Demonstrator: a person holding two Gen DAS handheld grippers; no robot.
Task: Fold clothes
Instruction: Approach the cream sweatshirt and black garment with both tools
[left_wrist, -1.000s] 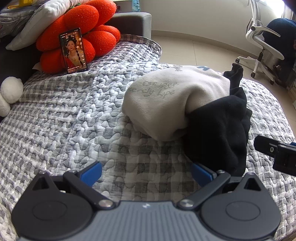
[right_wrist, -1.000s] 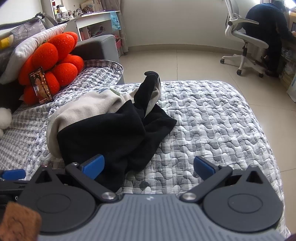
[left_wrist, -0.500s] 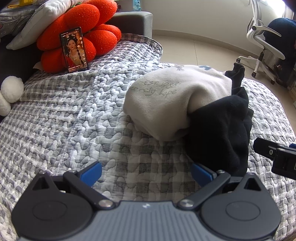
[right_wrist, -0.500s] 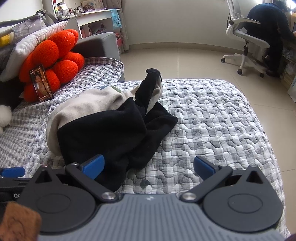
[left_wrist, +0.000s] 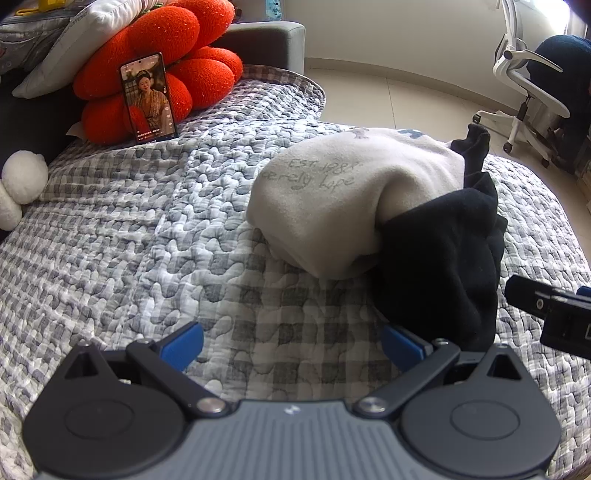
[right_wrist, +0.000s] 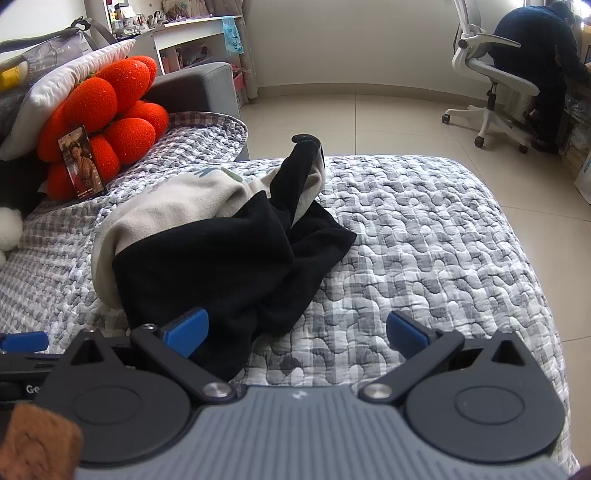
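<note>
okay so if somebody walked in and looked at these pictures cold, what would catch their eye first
Probably the crumpled heap of clothes in the middle of the quilted bed: a cream sweatshirt with a black garment tangled over its near side. Next, the bright red flower cushion at the far left, with a lit phone propped against it. Both grippers, left and right, hover open and empty.

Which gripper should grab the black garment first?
Right, probably. The right gripper is open with the black garment at its left finger; the left gripper, also open, faces mostly bare quilt.
</note>
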